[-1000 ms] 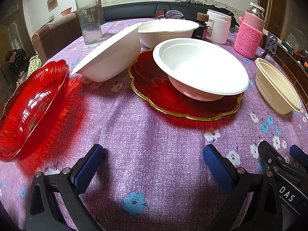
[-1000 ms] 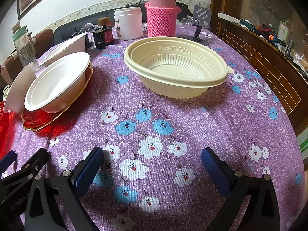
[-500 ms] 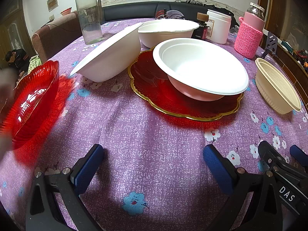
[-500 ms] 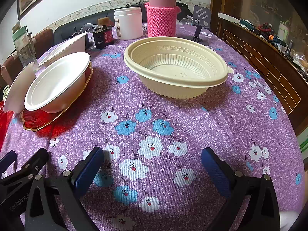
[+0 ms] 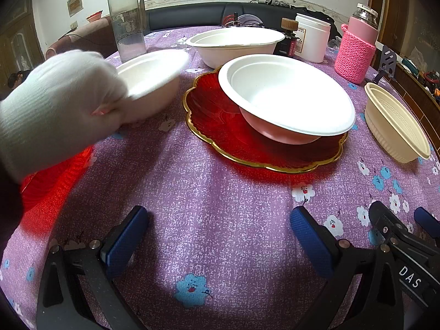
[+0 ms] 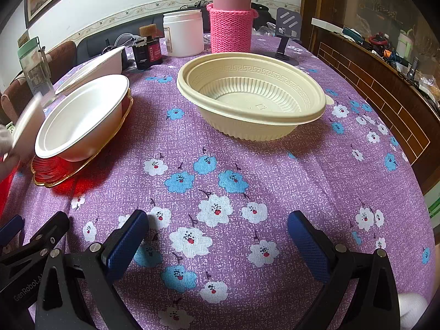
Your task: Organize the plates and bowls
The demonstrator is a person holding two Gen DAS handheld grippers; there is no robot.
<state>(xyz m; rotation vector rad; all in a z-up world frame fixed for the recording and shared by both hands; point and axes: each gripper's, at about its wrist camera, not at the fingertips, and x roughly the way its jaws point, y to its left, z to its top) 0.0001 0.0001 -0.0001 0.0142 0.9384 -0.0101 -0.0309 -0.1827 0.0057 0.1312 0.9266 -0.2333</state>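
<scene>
Both tools sit low over the purple flowered tablecloth [image 5: 220, 206]: the left gripper [image 5: 217, 236] and the right gripper [image 6: 217, 236] each have their blue pads spread wide, with nothing between them. What has changed is out to the left: a white-gloved hand [image 5: 57, 104] has come in (a second ago it wasn't there) and has hold of the white bowl [image 5: 154, 79] that was leaning tilted; it now looks nearly level. The red glass dish [image 5: 52, 176] is mostly hidden beneath the glove. So the sorting seems to be starting by hand, not by gripper. Beyond, another white bowl [image 5: 286, 96] rests tilted on the gold-rimmed red plate [image 5: 220, 126], empty. A third white bowl [image 5: 236, 44] behind and the cream plastic bowl [image 6: 250, 96] are empty too.
</scene>
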